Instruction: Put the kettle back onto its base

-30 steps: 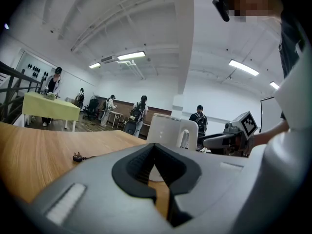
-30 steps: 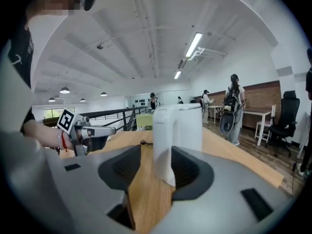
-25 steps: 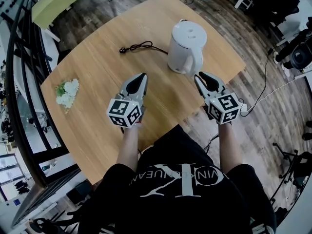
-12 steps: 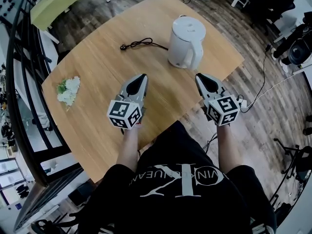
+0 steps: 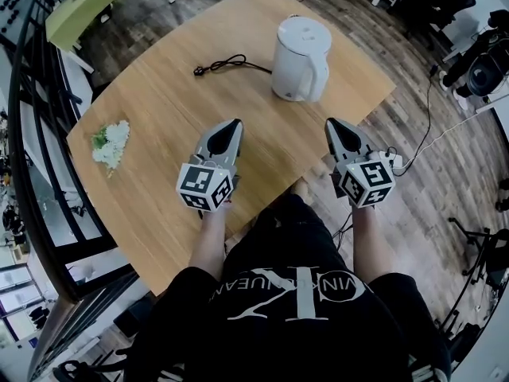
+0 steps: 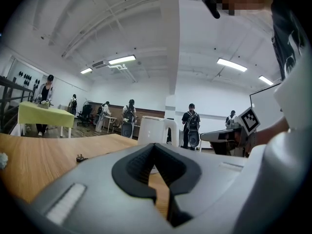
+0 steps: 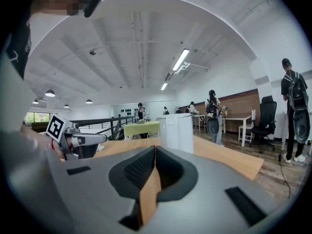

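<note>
Now the white kettle [image 5: 301, 58] stands upright on the far right part of the wooden table [image 5: 175, 110]. Its lid is on and its handle faces the person. A black cord [image 5: 227, 68] runs from the foot of the kettle to the left and ends in a plug that lies on the table. I cannot make out the base under the kettle.

The left gripper [image 5: 233, 124] is over the near middle of the table and points at the far side. Its jaws are pressed together with nothing between them. In the left gripper view the kettle [image 6: 155, 130] shows past the tip of the left gripper [image 6: 155, 147], well apart from it.

The right gripper [image 5: 332, 123] is at the near right edge of the table, near the kettle but not touching it. Its jaws are closing and the tips already meet, with nothing between them. In the right gripper view the kettle [image 7: 178, 130] stands ahead of the right gripper [image 7: 155, 149], a little to the right.

Some white flowers [image 5: 107, 143] lie on the left side of the table, far from both grippers. A green table [image 5: 95, 6] stands far off to the left.
</note>
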Action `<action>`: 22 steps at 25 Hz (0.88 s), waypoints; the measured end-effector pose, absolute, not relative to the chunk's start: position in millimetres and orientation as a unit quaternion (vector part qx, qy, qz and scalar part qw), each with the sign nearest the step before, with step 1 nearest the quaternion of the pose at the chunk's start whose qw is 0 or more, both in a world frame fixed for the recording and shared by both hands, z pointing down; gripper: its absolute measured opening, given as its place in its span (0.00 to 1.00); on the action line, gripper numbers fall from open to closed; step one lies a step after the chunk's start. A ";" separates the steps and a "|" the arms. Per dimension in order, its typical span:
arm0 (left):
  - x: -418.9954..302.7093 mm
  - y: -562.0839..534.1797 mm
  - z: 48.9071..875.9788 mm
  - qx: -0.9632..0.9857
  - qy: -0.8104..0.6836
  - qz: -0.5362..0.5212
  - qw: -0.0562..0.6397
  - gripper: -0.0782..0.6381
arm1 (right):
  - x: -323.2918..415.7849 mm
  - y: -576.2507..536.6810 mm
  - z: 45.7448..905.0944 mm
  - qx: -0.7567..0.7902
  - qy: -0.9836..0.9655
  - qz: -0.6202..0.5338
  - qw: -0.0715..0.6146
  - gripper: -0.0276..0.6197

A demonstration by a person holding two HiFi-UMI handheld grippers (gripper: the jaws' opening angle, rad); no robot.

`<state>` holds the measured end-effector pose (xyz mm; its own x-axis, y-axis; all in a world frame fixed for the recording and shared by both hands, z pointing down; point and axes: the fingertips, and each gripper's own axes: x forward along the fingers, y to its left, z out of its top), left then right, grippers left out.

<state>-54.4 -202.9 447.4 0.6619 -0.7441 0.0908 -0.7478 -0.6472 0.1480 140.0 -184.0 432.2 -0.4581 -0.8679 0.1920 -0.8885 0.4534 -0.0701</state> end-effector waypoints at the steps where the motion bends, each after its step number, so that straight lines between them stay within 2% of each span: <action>1: -56.7 -202.2 447.8 0.907 -0.413 0.012 0.086 0.12 | 139.4 -182.1 431.2 0.517 -0.850 0.079 0.058 0.07; 13: -58.0 -196.2 437.2 0.895 -0.440 0.008 0.074 0.12 | 147.5 -175.2 421.2 0.509 -0.857 0.072 0.038 0.07; 22: -50.5 -160.6 440.0 0.878 -0.472 0.014 0.081 0.12 | 154.7 -148.4 434.0 0.481 -0.870 0.084 0.064 0.07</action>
